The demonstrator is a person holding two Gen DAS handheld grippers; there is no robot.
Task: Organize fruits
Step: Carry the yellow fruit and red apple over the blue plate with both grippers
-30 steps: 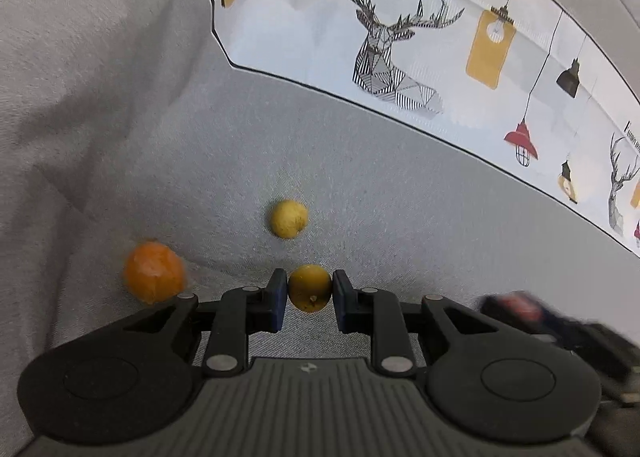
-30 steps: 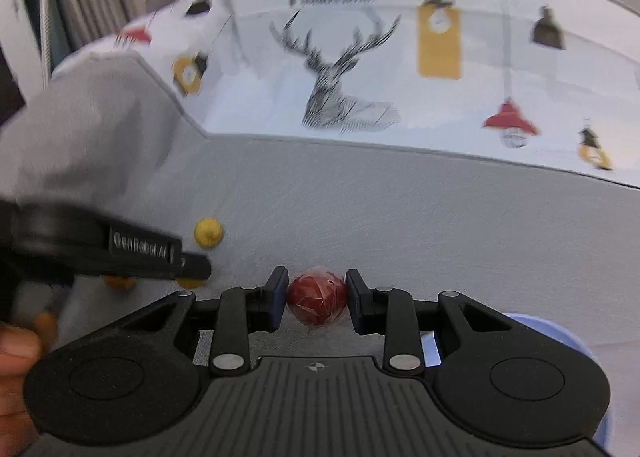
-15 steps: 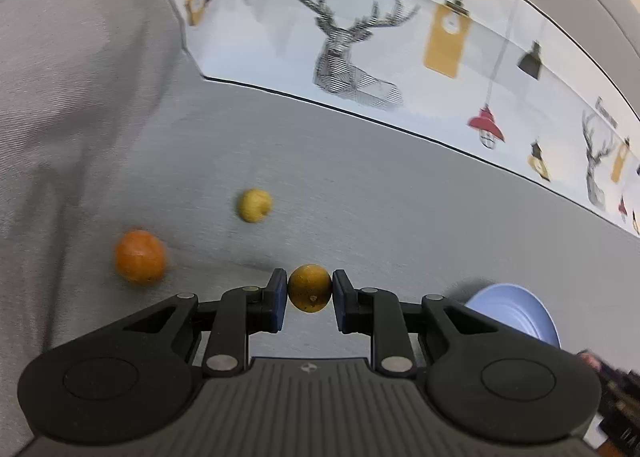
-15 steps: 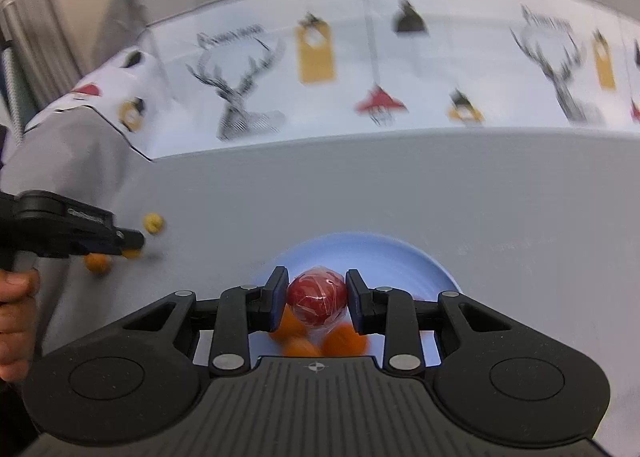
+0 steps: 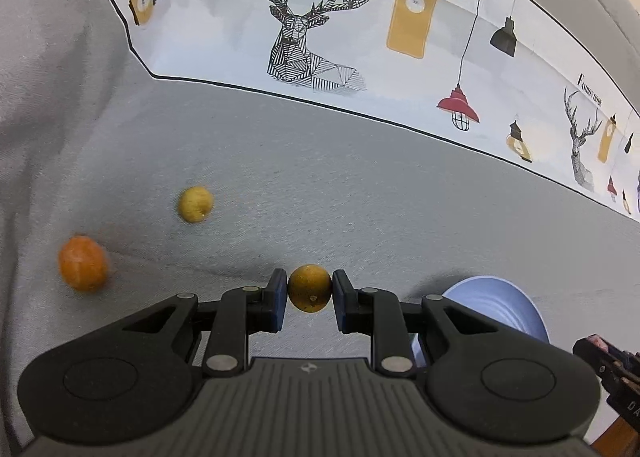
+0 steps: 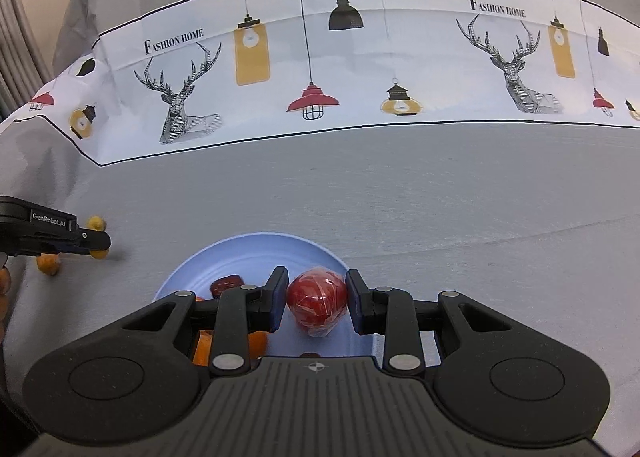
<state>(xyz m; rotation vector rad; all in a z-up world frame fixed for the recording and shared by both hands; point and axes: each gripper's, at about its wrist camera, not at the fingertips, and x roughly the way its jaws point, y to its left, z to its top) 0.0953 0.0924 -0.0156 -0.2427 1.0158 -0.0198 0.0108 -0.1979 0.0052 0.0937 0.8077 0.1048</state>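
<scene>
I hold a small, firm, roll-prone yellow fruit [image 5: 309, 288] across its middle in the left gripper [image 5: 309, 299] beside the blue plate [image 6: 256, 247], while the right gripper [image 6: 317, 307], above that plate, pinches a slippery wrapped red fruit [image 6: 317, 301].

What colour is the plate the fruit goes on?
The plate is pale blue, seen best in the right wrist view.

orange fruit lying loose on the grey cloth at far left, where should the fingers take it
Across its widest middle, coming down from above. The orange fruit is round, sits alone on the tablecloth, and the small yellow fruit lies apart from it, so both sides are free.
</scene>
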